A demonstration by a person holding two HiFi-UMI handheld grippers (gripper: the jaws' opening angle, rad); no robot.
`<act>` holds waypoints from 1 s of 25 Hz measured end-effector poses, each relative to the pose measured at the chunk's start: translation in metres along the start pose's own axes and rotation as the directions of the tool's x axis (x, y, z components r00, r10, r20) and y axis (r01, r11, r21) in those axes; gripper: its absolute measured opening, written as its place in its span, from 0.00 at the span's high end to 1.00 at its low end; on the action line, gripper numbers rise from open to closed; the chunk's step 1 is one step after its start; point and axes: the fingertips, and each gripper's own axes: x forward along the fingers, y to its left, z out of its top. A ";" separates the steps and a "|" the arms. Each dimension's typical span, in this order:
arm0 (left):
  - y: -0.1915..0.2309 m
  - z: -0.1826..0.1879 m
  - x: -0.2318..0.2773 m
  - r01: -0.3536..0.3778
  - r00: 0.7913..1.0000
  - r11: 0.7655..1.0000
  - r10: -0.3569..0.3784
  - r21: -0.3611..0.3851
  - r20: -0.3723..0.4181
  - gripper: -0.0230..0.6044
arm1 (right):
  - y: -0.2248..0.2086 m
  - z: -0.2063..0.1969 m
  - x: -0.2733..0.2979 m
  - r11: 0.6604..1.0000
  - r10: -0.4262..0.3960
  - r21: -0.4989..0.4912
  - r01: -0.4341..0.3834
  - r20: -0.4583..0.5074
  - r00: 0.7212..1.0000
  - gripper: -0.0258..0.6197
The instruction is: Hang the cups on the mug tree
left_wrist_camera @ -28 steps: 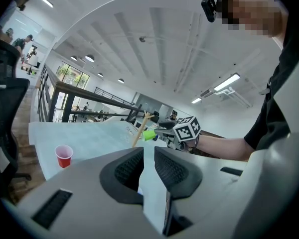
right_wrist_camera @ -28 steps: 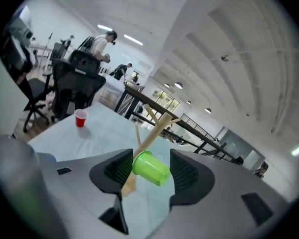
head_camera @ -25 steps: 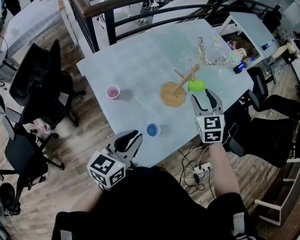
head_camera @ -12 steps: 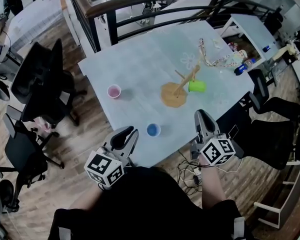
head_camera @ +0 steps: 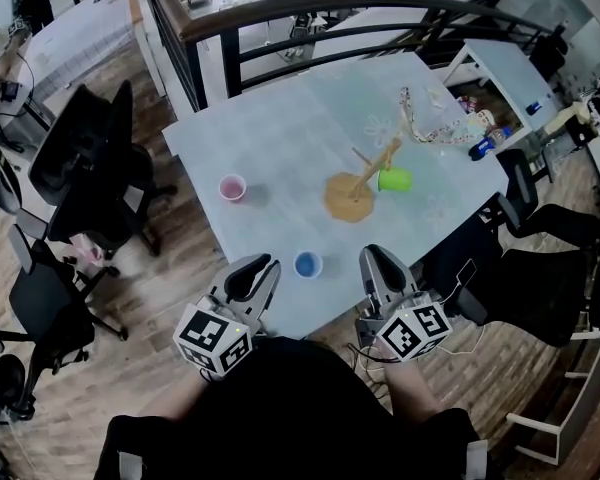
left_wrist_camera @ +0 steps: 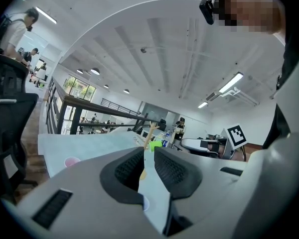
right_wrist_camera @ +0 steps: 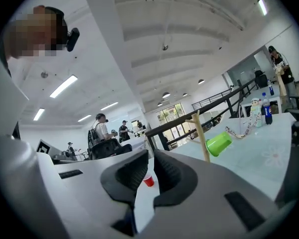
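We see a pale blue table (head_camera: 280, 138) with a pink cup (head_camera: 232, 187) standing upright toward its left side and a blue cup (head_camera: 306, 264) upright near its front edge, the two well apart. Toward the right the wooden mug tree (head_camera: 348, 198) rests on its round base. Beyond it a patterned lanyard (head_camera: 425, 126) lies loosely strewn near the far right corner.

The head view looks steeply down from above the person onto the whole surface (head_camera: 280, 138), from well back. Each gripper view sits low by the surface's near edge, facing almost level along its own jaws. All three share the mug tree (head_camera: 370, 171) and green cup (head_camera: 393, 180).
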 end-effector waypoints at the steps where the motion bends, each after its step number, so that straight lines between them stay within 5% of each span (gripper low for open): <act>1: -0.001 0.002 -0.001 0.000 1.000 1.000 0.000 0.003 0.007 0.85 | 0.005 -0.002 0.000 1.000 0.006 0.002 -0.006 -0.004 1.000 0.87; 11: -0.011 0.010 -0.005 0.026 0.998 0.999 -0.028 0.034 0.048 0.85 | 0.052 -0.019 0.001 0.995 0.070 -0.067 -0.072 -0.023 0.997 0.87; 25: -0.008 0.011 0.003 0.016 0.999 0.999 -0.017 0.034 0.027 0.85 | 0.049 -0.030 0.007 0.996 0.076 -0.045 -0.079 -0.061 0.995 0.87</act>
